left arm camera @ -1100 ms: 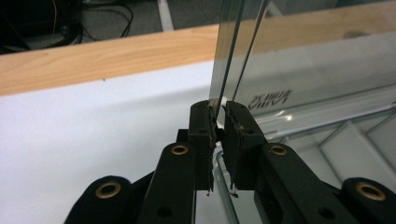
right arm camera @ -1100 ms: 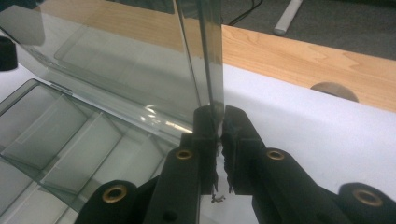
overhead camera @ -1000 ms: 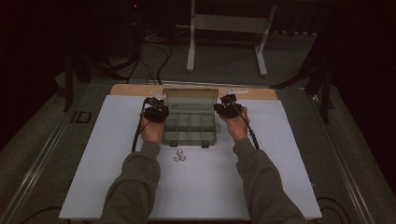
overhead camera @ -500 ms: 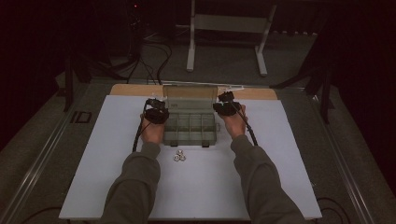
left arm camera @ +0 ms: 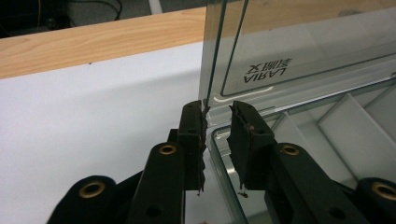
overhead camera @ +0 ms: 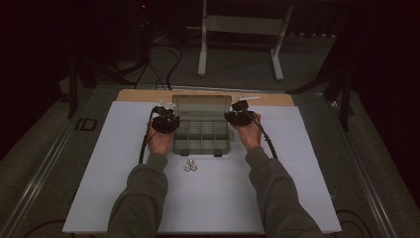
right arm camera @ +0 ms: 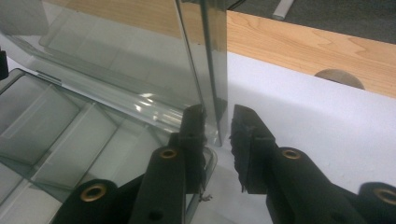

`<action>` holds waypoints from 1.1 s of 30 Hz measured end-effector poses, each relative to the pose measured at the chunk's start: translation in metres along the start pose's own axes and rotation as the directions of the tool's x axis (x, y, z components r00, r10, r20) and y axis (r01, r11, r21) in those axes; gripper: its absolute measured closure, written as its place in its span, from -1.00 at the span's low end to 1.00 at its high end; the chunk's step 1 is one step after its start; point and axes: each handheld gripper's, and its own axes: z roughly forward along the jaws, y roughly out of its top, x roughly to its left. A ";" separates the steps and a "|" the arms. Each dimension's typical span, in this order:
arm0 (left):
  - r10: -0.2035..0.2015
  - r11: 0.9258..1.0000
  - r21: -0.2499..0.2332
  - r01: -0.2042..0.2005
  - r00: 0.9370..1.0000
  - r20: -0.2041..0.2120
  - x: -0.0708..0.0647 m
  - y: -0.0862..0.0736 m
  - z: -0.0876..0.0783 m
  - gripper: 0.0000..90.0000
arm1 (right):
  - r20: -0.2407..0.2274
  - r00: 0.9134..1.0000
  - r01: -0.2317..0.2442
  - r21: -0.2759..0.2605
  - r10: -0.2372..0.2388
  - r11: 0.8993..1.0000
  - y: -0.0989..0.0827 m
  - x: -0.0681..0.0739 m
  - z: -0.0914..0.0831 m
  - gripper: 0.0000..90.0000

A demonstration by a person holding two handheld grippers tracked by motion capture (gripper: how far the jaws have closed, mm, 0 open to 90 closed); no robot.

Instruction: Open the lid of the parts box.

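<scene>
A clear plastic compartment box (overhead camera: 200,136) lies on the white mat with its lid (overhead camera: 202,105) standing upright. My left gripper (overhead camera: 166,115) is at the lid's left edge and my right gripper (overhead camera: 236,110) at its right edge. In the left gripper view the jaws (left arm camera: 218,112) have just been opening; the lid's corner (left arm camera: 299,51) sits between them, with a gap to the right pad. In the right gripper view the jaws (right arm camera: 218,116) have just been opening too, and the lid's side edge (right arm camera: 212,70) stands between them, clear of the right pad. The empty compartments (left arm camera: 336,135) lie below.
Small metal nuts (overhead camera: 190,165) lie on the white mat (overhead camera: 124,163) just in front of the box. A wooden board (overhead camera: 143,95) borders the mat at the back. Behind the table stand a metal frame (overhead camera: 237,29) and loose cables (overhead camera: 168,59).
Both hands keep their places at the two sides of the box. The lid stands upright as before.
</scene>
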 end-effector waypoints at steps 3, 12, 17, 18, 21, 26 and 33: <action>-0.009 1.000 -0.013 0.009 1.000 0.013 0.002 -0.002 -0.002 0.59 | -0.007 1.000 0.005 -0.005 -0.005 1.000 0.000 0.001 -0.001 0.59; -0.009 0.998 -0.061 0.012 0.999 0.046 0.004 -0.005 -0.011 0.48 | -0.004 0.999 0.038 -0.035 -0.038 0.999 -0.003 0.004 -0.006 0.38; -0.003 0.997 -0.074 0.008 0.998 0.063 0.002 -0.003 -0.015 0.38 | 0.000 1.000 0.020 -0.035 -0.020 0.999 -0.009 -0.001 -0.007 0.30; -0.007 0.997 -0.082 0.012 0.998 0.063 0.001 -0.003 -0.015 0.38 | -0.001 1.000 0.018 -0.036 -0.018 0.999 -0.010 -0.002 -0.008 0.30; -0.007 0.995 -0.099 0.013 0.998 0.056 -0.001 -0.001 -0.017 0.47 | -0.003 1.000 0.008 -0.045 -0.008 0.999 -0.010 -0.004 -0.009 0.34; -0.040 0.994 -0.099 0.044 0.998 0.042 0.004 0.001 -0.016 0.70 | -0.018 1.000 0.018 -0.078 -0.020 0.997 -0.006 -0.004 -0.010 0.59; -0.050 0.994 -0.091 0.053 0.998 0.039 0.005 0.001 -0.014 0.82 | -0.014 1.000 0.002 -0.074 -0.003 0.997 -0.005 -0.002 -0.003 0.79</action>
